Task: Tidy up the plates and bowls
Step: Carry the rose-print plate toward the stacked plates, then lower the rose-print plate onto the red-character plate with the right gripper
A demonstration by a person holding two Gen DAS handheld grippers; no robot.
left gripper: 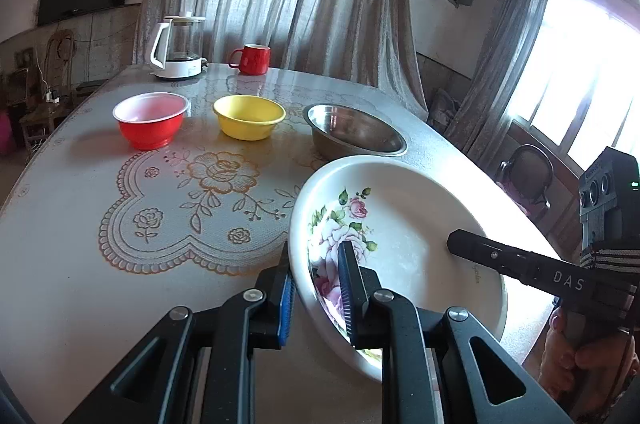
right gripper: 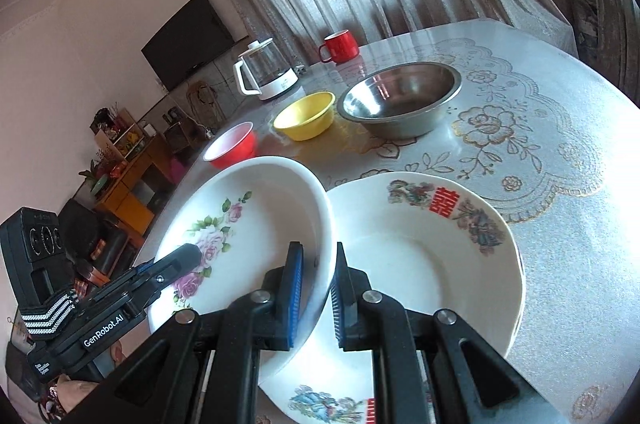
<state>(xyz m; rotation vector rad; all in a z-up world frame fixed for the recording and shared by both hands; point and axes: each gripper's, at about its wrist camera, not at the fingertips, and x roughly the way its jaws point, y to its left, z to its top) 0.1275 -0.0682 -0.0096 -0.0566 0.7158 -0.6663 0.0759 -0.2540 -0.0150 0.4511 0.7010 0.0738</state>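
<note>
Rose bowl [left gripper: 400, 208], rim clamped by both grippers

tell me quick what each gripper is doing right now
left gripper: shut on the rose bowl's rim.
right gripper: shut on the same bowl's opposite rim, above the plate.

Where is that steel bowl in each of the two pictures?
Left wrist view: the steel bowl sits right of centre, just beyond the rose dish.
Right wrist view: the steel bowl sits upper centre-right, well beyond both dishes.
Shared landmark: the yellow bowl, immediately left of it in both.
</note>
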